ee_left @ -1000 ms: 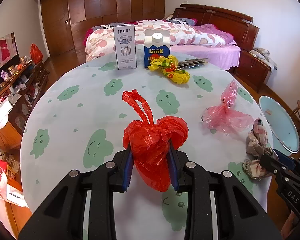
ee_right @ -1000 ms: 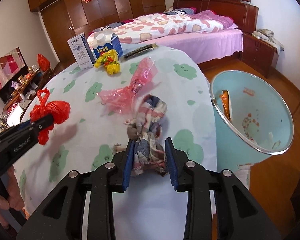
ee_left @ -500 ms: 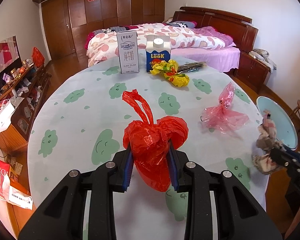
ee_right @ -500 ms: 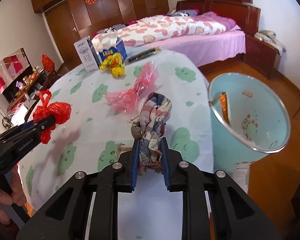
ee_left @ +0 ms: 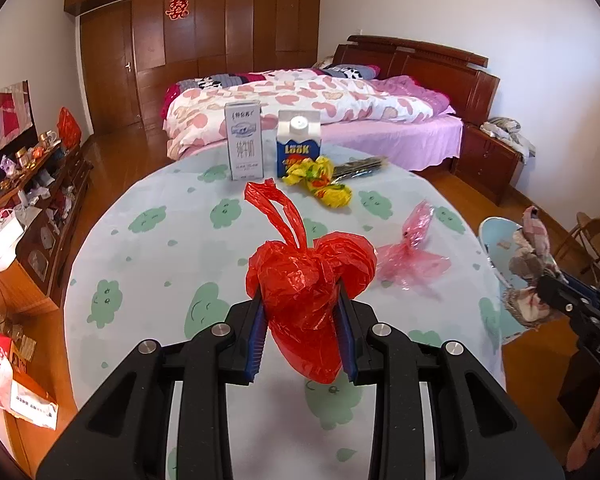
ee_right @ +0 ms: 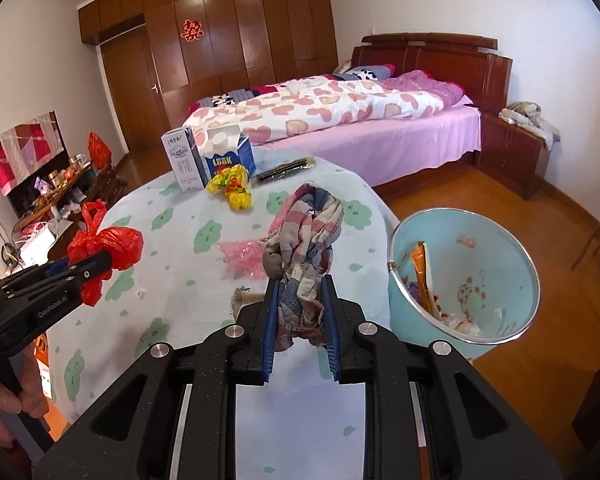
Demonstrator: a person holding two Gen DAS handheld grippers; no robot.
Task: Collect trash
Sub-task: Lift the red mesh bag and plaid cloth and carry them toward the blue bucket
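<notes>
Left gripper (ee_left: 300, 320): clamped on red bag (ee_left: 308, 280), above table (ee_left: 160, 264). Right gripper (ee_right: 299, 320): clamped on rag (ee_right: 306, 256), bin (ee_right: 480, 248) right.

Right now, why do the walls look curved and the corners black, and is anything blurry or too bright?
Left wrist view: fisheye bend, black corners from the lens rim; the red bag is sharp, daylight even, soft shadows on the table. Right wrist view: same bend; the checked rag is sharp, and the bin rim shows a mild glint.
</notes>
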